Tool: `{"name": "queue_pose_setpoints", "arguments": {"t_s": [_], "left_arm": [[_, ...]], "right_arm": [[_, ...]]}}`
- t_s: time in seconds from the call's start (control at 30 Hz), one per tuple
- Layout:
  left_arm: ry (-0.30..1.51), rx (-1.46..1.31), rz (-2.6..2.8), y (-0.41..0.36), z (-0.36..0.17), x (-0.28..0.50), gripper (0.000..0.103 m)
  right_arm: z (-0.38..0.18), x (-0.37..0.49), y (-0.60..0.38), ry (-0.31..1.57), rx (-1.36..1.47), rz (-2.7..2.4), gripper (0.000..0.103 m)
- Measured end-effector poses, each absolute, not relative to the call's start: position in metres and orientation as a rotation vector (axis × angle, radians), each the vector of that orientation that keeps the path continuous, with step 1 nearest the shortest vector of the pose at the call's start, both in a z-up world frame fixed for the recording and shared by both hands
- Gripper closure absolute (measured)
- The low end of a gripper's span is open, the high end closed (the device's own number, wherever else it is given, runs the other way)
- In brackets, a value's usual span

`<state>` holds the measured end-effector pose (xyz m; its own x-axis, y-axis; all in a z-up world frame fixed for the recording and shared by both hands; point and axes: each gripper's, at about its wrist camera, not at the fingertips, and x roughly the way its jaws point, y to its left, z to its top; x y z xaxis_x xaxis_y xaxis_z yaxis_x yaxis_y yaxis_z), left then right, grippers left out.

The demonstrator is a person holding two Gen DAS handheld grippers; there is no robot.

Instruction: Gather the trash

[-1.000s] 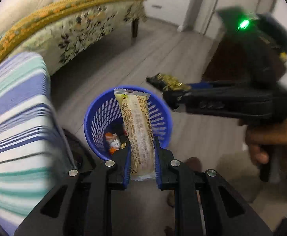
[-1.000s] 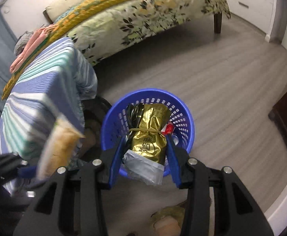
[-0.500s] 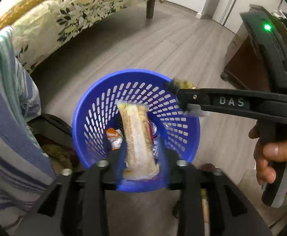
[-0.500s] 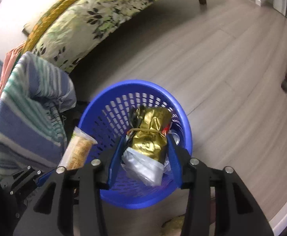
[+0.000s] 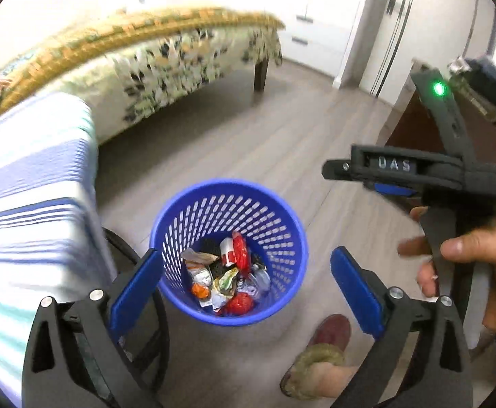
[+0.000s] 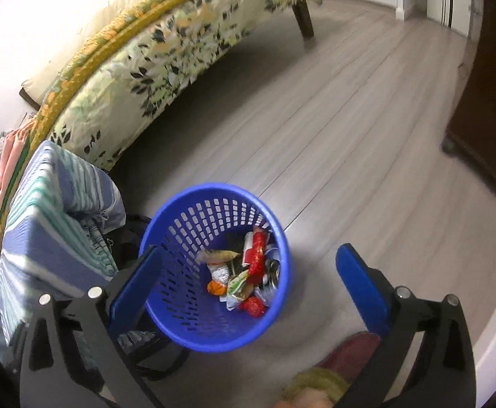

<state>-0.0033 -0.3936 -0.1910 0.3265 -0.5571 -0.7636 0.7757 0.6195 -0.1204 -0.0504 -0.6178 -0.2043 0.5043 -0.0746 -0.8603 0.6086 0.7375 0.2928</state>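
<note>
The left tongs (image 5: pixel 246 277) are hanging wide open above the blue bin (image 5: pixel 229 216), gripping nothing, with their 2 blue pads (image 5: pixel 135 284) spread to either side of the bin's near rim. The right tongs (image 6: pixel 248 278) are standing just as wide, also gripping nothing, with the bin (image 6: pixel 214 204) sitting between and just ahead of their pads (image 6: pixel 362 289).

The trash (image 5: pixel 227 272) is lying at the bottom of the bin: crumpled wrappers in red, white, orange and silver, piled loosely together. In the right wrist view the same heap (image 6: pixel 244 278) is showing against the bin's far inner wall.

In the left wrist view the right tongs (image 5: pixel 380 170) are appearing to the right of the left pair and higher than the bin, seen from the side, so their opening cannot be told from there; a hand (image 5: pixel 469 272) is clutching their handle, and a green light (image 5: pixel 438 88) is glowing on the body.

A striped cloth (image 6: pixel 57 210) is draping to the left of both pairs, touching or just beside the bin. A bed (image 6: pixel 166 44) with a leafy cover is standing well ahead, across the wood floor (image 6: pixel 333 142). A slippered foot (image 5: pixel 319 357) is resting on the floor just under the left tongs, near the bin.
</note>
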Motion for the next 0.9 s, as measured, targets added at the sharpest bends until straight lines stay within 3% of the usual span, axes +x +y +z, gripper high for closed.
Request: {"name": "queue_pose_setpoints", "arguments": {"t_s": [0.17,0.37,0.9], "left_arm": [[0.895,0.284,-0.911,-0.373,-0.168,-0.023,0.005],[0.803,0.345,-0.847,-0.354,-0.152,-0.049,0.005],[0.8,0.326,-0.772,-0.323,-0.126,-0.062,0.005]], "right_arm": [[-0.173,-0.1,-0.578,0.927,0.524,-0.486,0.005],[-0.152,-0.144,-0.532,0.883,0.472,-0.545,0.005],[-0.111,-0.162,-0.496,0.857,0.33,-0.503,0.005]]}}
